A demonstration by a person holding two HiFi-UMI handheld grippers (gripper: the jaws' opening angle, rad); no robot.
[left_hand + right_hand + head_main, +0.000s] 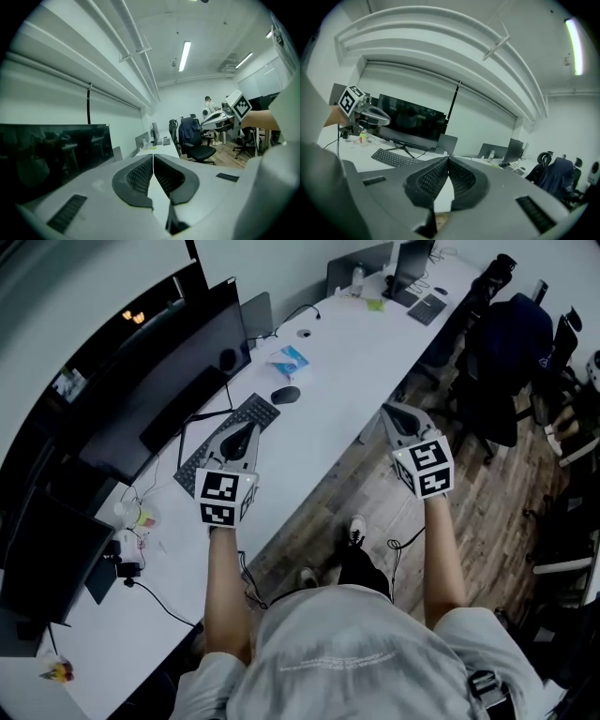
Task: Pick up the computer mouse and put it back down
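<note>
The dark computer mouse (285, 395) lies on the long white desk (337, 381), just right of the black keyboard (228, 440). My left gripper (247, 427) hovers over the keyboard, short of the mouse, its jaws shut on nothing. My right gripper (387, 410) is held off the desk's front edge above the wooden floor, also shut and empty. In the left gripper view the shut jaws (153, 156) point along the desk, with the right gripper (219, 115) at the right. The right gripper view shows its shut jaws (448, 158), the keyboard (393, 158) and the left gripper (370, 115). Neither gripper view shows the mouse.
Dark monitors (178, 371) line the desk's back edge. A blue-and-white packet (291, 360) lies beyond the mouse. A small bottle (141, 517) and cables sit at the near left. Office chairs (502, 352) stand on the floor at the right, and another workstation (412, 282) is at the far end.
</note>
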